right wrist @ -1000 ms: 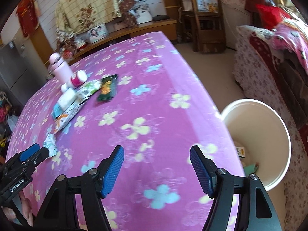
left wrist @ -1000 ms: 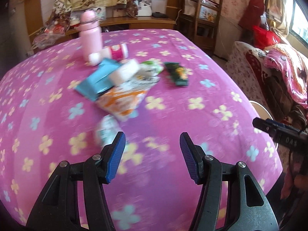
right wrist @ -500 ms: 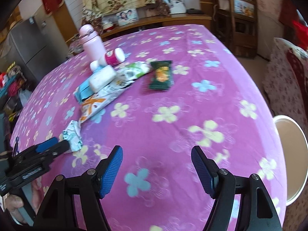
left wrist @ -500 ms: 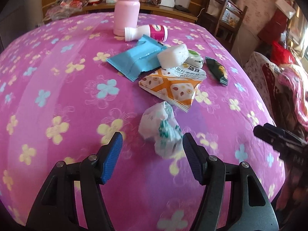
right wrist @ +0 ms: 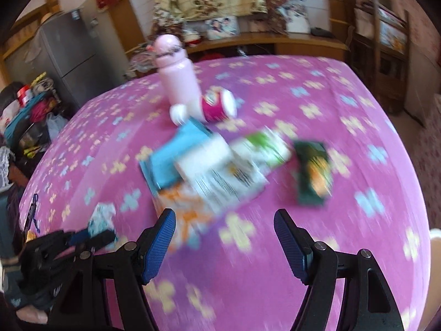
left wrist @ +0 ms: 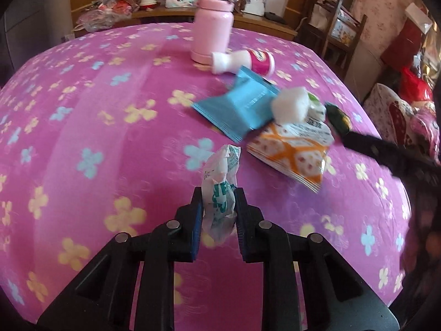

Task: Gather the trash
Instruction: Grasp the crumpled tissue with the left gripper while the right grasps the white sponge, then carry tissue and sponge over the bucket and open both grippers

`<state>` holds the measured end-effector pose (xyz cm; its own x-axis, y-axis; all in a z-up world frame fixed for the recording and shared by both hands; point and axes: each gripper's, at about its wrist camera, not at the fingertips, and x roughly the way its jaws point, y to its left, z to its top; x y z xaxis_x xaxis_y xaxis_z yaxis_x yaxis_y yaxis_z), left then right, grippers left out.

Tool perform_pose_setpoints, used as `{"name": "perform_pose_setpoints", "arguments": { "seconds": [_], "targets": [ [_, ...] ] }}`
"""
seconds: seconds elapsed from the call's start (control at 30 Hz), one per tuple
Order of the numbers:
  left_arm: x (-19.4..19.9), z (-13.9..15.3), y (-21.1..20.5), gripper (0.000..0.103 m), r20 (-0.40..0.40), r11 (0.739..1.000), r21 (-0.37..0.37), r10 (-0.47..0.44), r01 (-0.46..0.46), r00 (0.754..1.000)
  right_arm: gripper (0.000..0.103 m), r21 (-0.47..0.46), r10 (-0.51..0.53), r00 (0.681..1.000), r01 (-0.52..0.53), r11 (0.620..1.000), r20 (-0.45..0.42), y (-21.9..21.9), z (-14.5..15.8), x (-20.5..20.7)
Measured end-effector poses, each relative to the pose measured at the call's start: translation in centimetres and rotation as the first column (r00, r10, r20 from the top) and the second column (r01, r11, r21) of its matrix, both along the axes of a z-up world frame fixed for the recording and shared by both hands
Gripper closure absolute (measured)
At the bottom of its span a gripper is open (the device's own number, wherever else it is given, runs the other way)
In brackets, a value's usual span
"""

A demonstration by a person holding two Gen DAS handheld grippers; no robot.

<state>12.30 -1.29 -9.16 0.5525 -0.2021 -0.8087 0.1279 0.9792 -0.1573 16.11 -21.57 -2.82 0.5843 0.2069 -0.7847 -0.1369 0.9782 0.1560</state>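
Observation:
A crumpled white and teal wrapper stands up from the pink flowered tablecloth between the blue pads of my left gripper. Its jaws are closing and the pads press on the wrapper's lower part. In the right wrist view the same wrapper shows at the left with the left gripper on it. My right gripper is open with nothing between its fingers, above the cloth just in front of an orange and white snack bag. One of its fingers reaches in from the right in the left wrist view.
Behind the bag lie a blue packet, a white block, a green and white packet and a dark green wrapper. A pink bottle stands at the back with a small bottle lying beside it. A cream bin rim shows past the table's right edge.
My left gripper moved forward over the crumpled wrapper and shut on it. My right gripper swung left from the bin side toward the pile of packets, still open.

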Motion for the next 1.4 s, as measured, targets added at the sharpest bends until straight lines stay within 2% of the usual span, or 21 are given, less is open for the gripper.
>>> {"name": "perform_pose_setpoints", "arguments": {
  "seconds": [0.1, 0.23, 0.37, 0.43, 0.47, 0.57, 0.83, 1.07, 1.4],
  "targets": [
    [0.3, 0.2, 0.6, 0.084, 0.001, 1.000, -0.008, -0.002, 0.002, 1.000, 0.027, -0.032, 0.053, 0.998, -0.052, 0.998, 0.027, 1.6, 0.0, 3.0],
    [1.1, 0.1, 0.9, 0.084, -0.011, 1.000, -0.025, -0.004, 0.004, 1.000, 0.026, -0.072, 0.142, 0.990, -0.143, 0.987, -0.018, 3.3, -1.2, 6.4],
    [1.7, 0.0, 0.7, 0.084, -0.019, 0.999, -0.034, -0.004, 0.004, 1.000, 0.026, -0.123, 0.178, 0.983, -0.183, 0.975, -0.050, 4.0, -2.7, 7.8],
    [1.9, -0.2, 0.5, 0.084, -0.023, 0.999, -0.036, -0.005, 0.004, 1.000, 0.040, -0.121, 0.174, 0.982, -0.182, 0.976, -0.067, 3.9, -3.3, 7.9],
    [1.9, -0.2, 0.4, 0.084, -0.024, 0.999, -0.039, -0.006, 0.005, 1.000, 0.049, -0.121, 0.166, 0.985, -0.172, 0.978, -0.051, 3.7, -3.2, 7.7],
    [1.7, -0.2, 0.0, 0.084, -0.023, 0.999, -0.040, -0.009, 0.008, 1.000, 0.056, -0.024, 0.171, 0.985, -0.171, 0.985, -0.015, 2.6, -2.3, 6.1],
    [0.0, 1.1, -1.9, 0.084, 0.008, 0.998, -0.049, -0.035, 0.035, 0.999, 0.055, 0.022, 0.142, 0.989, -0.142, 0.990, 0.031, 0.6, 0.3, -0.1],
    [-1.9, 1.8, -4.7, 0.084, 0.027, 0.997, -0.016, -0.070, 0.070, 0.997, 0.054, 0.016, 0.079, 0.996, -0.080, 0.997, 0.033, -1.9, 0.5, -5.2],
    [-4.3, 2.7, -8.9, 0.084, 0.056, 0.992, 0.022, -0.128, 0.127, 0.990, 0.052, 0.005, 0.013, 0.999, -0.013, 1.000, 0.042, -5.5, 0.9, -10.0]
  ]
}}
